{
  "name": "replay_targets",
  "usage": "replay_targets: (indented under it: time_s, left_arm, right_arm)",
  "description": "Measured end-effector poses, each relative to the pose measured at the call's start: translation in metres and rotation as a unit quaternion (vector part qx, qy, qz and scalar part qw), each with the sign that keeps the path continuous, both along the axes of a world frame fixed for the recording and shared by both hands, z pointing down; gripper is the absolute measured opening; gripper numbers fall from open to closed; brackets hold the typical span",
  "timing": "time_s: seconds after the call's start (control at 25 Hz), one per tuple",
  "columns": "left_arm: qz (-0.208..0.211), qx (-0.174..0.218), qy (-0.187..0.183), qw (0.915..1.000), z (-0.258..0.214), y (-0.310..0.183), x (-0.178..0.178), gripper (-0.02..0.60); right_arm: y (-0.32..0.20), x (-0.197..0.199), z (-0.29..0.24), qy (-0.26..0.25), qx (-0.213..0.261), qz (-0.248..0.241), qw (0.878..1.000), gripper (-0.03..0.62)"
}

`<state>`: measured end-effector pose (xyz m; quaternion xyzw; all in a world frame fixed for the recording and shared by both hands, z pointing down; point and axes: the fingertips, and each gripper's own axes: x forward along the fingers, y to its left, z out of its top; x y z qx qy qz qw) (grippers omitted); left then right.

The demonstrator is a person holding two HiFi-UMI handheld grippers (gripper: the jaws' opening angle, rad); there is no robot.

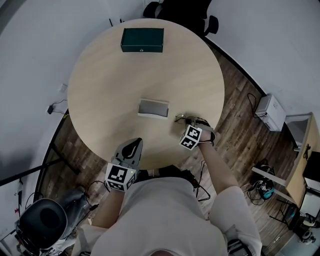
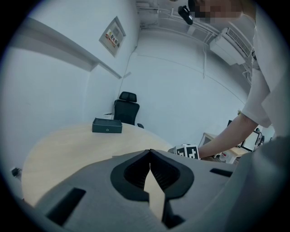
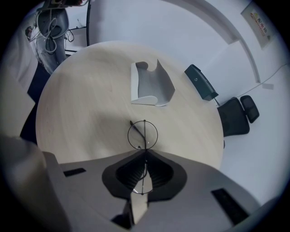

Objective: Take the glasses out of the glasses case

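Note:
The glasses (image 3: 142,134) have thin black wire rims with round lenses. My right gripper (image 3: 145,153) is shut on them at the bridge, one lens sticking out past the tips just above the round wooden table (image 1: 100,90). In the head view the glasses (image 1: 183,118) are at the table's near right. The grey glasses case (image 1: 153,108) lies open in the middle of the table, apart from both grippers, and the case (image 3: 152,86) looks empty. My left gripper (image 1: 136,142) hovers at the table's near edge, its jaws together with nothing between them.
A dark green box (image 1: 142,40) sits at the table's far side, with a black office chair (image 1: 186,11) behind it. A white printer (image 1: 271,111) and a desk stand on the wooden floor to the right. Another chair (image 1: 44,220) is at the near left.

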<state>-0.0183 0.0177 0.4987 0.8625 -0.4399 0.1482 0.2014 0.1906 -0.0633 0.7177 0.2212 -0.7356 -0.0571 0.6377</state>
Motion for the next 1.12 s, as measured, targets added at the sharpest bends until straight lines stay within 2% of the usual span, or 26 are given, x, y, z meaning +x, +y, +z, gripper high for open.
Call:
replay_targets:
  time_s: [0.6,0.96,1.12]
  left_arm:
    - [0.001,0.0,0.001,1.0,0.001,0.001,-0.004,0.009]
    - [0.007,0.01,0.004,0.9999,-0.004,0.002,-0.007,0.009]
    - [0.012,0.017,0.003,0.9998,-0.01,0.005,-0.007,0.009]
  right_arm:
    - [-0.003,0.001,-0.001,0.005,0.002,0.01,1.0,0.02]
    - [-0.005,0.007,-0.015,0.002,0.023,0.027,0.999,0.018]
    - [-0.007,0.004,-0.033,-0.023,0.047,0.047,0.998,0.015]
